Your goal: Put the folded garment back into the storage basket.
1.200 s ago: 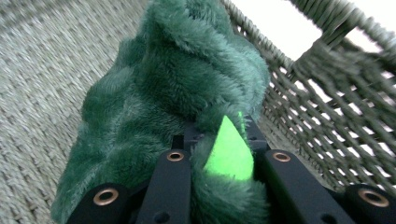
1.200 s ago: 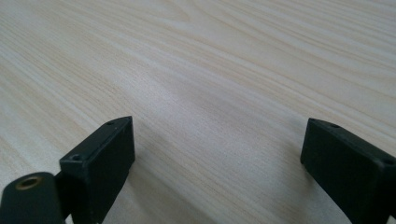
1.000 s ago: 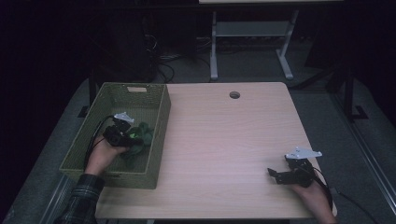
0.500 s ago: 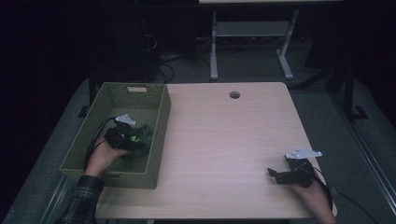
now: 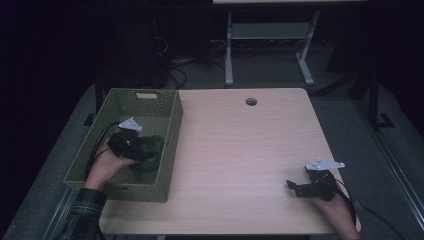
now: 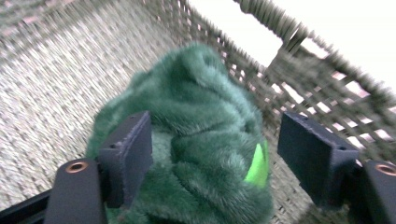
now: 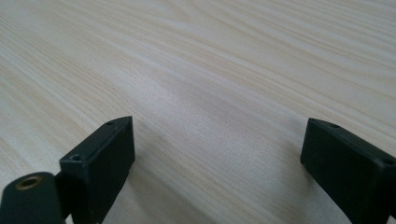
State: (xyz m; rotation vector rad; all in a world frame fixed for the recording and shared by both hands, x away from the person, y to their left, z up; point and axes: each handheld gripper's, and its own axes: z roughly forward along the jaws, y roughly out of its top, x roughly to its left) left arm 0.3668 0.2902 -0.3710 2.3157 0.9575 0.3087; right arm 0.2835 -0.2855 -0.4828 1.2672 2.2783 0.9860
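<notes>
- The green plush toy (image 6: 187,140) is being let go inside the woven basket (image 5: 150,95): the left gripper (image 6: 215,158) fingers have just been spread, toy loosely between them.
- The right gripper (image 7: 217,158) is parked low over the table (image 7: 210,56), fingers apart with nothing between, probably just waiting.

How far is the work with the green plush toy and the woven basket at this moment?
Done, it seems: the green plush toy lies inside the woven basket, near its right wall. In hand: the left gripper hangs over the toy and its jaws have just been opening; the right jaw stands clear of the fur, the left is close beside it. Left: probably to lift that gripper out. The right gripper rests open on the table.
</notes>
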